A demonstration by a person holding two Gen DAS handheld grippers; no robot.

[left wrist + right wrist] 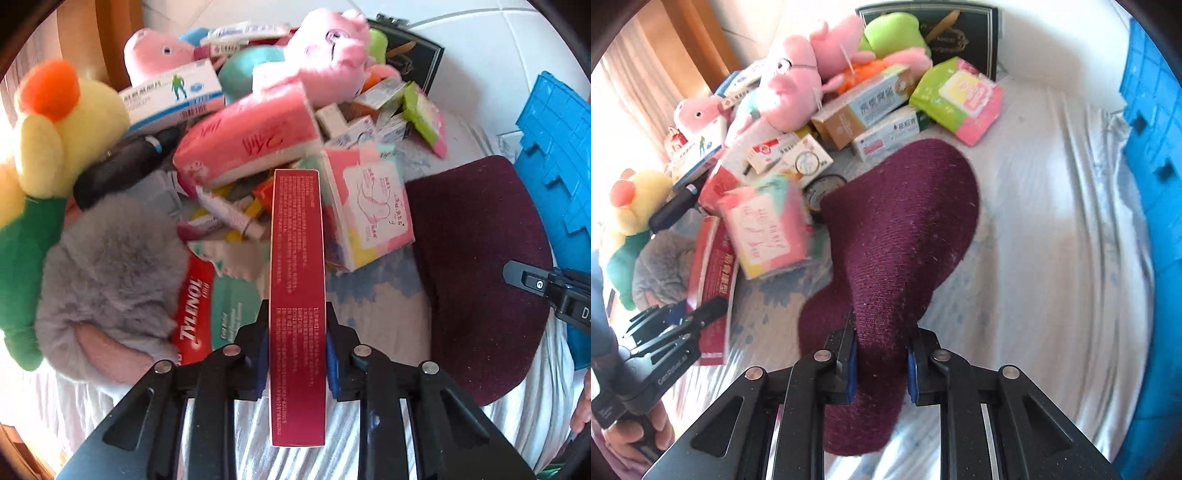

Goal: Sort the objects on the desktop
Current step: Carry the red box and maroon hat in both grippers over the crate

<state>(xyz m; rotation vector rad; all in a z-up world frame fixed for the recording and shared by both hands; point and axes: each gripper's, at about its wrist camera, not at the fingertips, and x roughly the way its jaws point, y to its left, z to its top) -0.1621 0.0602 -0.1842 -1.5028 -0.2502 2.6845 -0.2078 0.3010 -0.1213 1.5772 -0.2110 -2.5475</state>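
My left gripper (297,332) is shut on a long dark red box (297,280) with white print, held edge-up above the pile; the box and gripper also show in the right wrist view (711,280) at the left. My right gripper (882,354) is shut on a maroon knitted hat (901,221), lifted off the white sheet. The hat shows in the left wrist view (480,266) at the right, with the right gripper's body at the edge.
A pile of pink plush pigs (790,85), a yellow-green plush (40,155), a grey fluffy item (110,277), a pink tissue pack (247,140), a Tylenol box (194,314) and medicine boxes (864,107). A blue crate (1152,155) stands at the right. A black box (960,33) is at the back.
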